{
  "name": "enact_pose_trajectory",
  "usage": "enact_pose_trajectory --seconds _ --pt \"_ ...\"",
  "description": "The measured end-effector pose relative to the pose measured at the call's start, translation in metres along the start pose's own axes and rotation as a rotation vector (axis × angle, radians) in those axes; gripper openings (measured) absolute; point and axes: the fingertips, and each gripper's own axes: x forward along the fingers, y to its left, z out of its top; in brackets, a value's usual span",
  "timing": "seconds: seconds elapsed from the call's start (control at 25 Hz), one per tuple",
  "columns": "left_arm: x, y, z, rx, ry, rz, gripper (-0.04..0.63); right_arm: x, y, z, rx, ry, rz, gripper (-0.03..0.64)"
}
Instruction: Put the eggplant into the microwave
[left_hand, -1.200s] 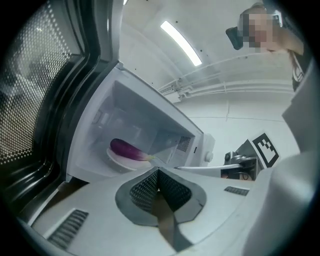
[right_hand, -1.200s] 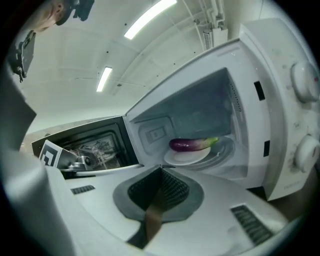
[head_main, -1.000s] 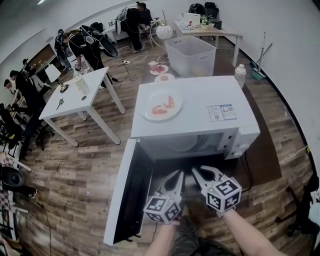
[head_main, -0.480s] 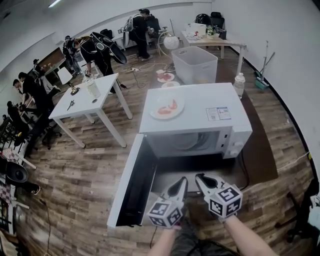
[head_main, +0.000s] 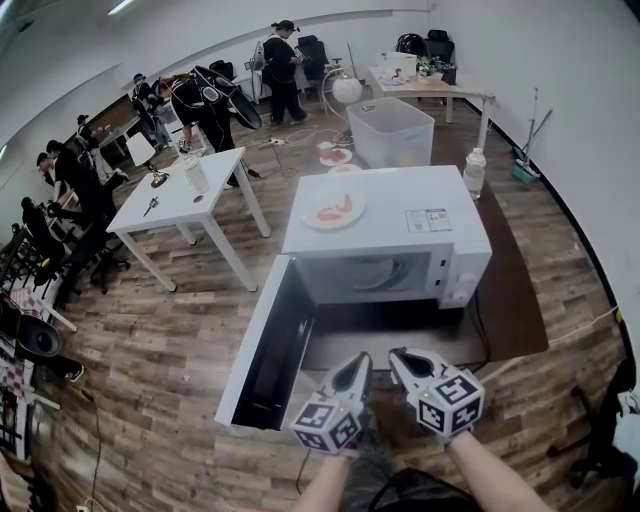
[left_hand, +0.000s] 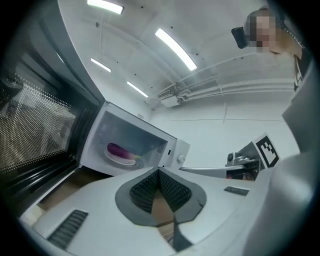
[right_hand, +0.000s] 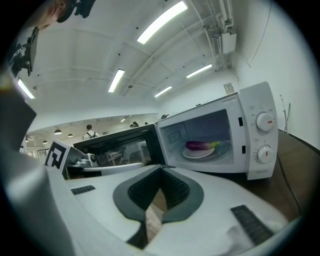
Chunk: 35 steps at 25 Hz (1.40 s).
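Eggplant sitting in the open microwave

The eggplant is lying on a plate inside the microwave, whose door is standing open. The left hand-held gripper and right hand-held gripper are hovering in front, jaws pressed together, gripping nothing.

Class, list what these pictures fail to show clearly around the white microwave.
1. Head view: the purple eggplant is hidden by the white microwave's roof.
2. Head view: the red food on the white round plate is too small to identify.
3. Head view: the printed label is too small to read.
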Motion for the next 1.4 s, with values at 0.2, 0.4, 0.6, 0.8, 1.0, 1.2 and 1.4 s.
enact_pose_trajectory --seconds 0.2,0.4,0.6,0.8,1.0,1.2,1.4 --pt "-0.010 -0.009 0.001 0.005 -0.004 -0.002 0.000 -0.013 0.009 0.001 0.002 -0.012 0.012 -0.002" --pt "-0.021 -0.018 -0.001 0.009 0.001 -0.002 0.000 -0.024 0.017 0.001 -0.004 -0.015 0.023 -0.002" --pt "-0.031 -0.029 -0.005 0.014 0.002 0.001 0.000 -0.033 0.025 -0.003 -0.009 -0.015 0.035 -0.002" --pt "-0.043 -0.034 -0.008 0.015 0.004 0.013 0.000 -0.039 0.035 -0.004 -0.018 -0.016 0.056 -0.002" --pt "-0.052 -0.034 -0.008 0.016 0.000 0.027 0.000 -0.040 0.041 -0.003 -0.029 -0.014 0.069 -0.002" --pt "-0.053 -0.032 -0.006 0.016 -0.002 0.031 0.000 -0.037 0.044 -0.004 -0.035 -0.008 0.077 -0.002" --pt "-0.044 -0.033 -0.001 0.021 -0.007 0.018 0.000 -0.034 0.038 0.000 -0.034 -0.007 0.071 -0.002"
